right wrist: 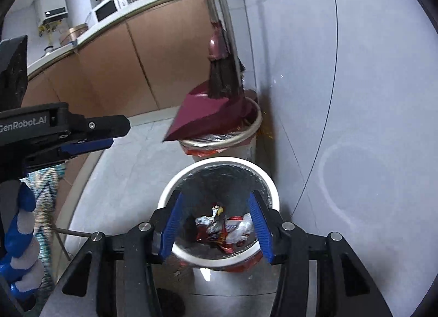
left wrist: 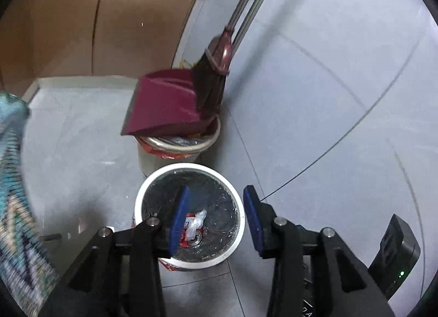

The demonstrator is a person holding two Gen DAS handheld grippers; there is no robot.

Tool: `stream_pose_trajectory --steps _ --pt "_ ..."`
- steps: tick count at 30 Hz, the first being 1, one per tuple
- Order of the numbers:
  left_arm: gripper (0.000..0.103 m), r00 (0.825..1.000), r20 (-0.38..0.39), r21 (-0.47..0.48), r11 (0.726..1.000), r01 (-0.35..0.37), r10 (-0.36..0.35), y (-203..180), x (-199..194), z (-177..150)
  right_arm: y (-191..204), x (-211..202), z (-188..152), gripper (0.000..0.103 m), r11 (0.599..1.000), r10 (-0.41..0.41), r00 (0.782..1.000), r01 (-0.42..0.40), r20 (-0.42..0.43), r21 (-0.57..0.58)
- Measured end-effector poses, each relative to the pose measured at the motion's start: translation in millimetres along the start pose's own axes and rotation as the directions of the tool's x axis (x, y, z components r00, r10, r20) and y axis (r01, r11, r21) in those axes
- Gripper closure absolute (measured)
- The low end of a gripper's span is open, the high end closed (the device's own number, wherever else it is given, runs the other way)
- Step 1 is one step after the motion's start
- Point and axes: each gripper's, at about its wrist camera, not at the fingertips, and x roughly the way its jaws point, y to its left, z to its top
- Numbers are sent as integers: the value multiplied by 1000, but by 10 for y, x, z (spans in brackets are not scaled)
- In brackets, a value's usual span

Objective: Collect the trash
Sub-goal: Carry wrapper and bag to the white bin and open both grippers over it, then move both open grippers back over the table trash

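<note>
Trash (right wrist: 221, 228) in near bin (right wrist: 269, 180) (dustpan (right wrist: 208, 117) atop bin behind (right wrist: 253, 128)).

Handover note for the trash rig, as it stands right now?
Left gripper: open, nothing between its fingers, held over the near bin.
Right gripper: open, empty too, over the same bin.
Near bin: white rim, dark liner. Inside lie a red can, clear plastic and crumpled wrappers.
Far bin: against the wall, a maroon dustpan resting across its rim and a broom standing in the dustpan.
Done: some trash is already in the near bin.
Left: no loose trash shows on the visible floor; look around for more before the next pickup.
</note>
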Motion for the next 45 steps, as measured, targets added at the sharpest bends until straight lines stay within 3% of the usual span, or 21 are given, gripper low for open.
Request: stream_pose_trajectory --steps 7,13,18,24,27,39,45 --pt "64 990 140 42 998 -37 31 -128 -906 -237 326 -581 26 52 999 18 997 -15 70 -49" --pt "64 965 262 43 998 -43 30 -120 -1779 -522 629 -1123 37 47 994 55 989 -41 136 -98" --pt "64 942 324 53 992 -112 89 -25 -2543 -807 960 -1573 26 36 983 113 978 -84 178 -161" --pt "64 888 406 36 967 -250 215 165 -3293 -1255 1331 -2018 -48 32 963 205 958 -161 199 -215" --pt "64 875 414 5 960 -279 252 303 -3583 -1462 1505 -2188 -83 32 948 262 944 -212 202 -238" --pt "62 769 463 -167 895 -412 441 731 -4666 -2433 2019 -2787 -355 32 878 401 893 -311 204 -363" --pt "62 727 470 -242 865 -439 501 835 -5123 -2867 2101 -3068 -520 32 837 470 861 -367 192 -405"
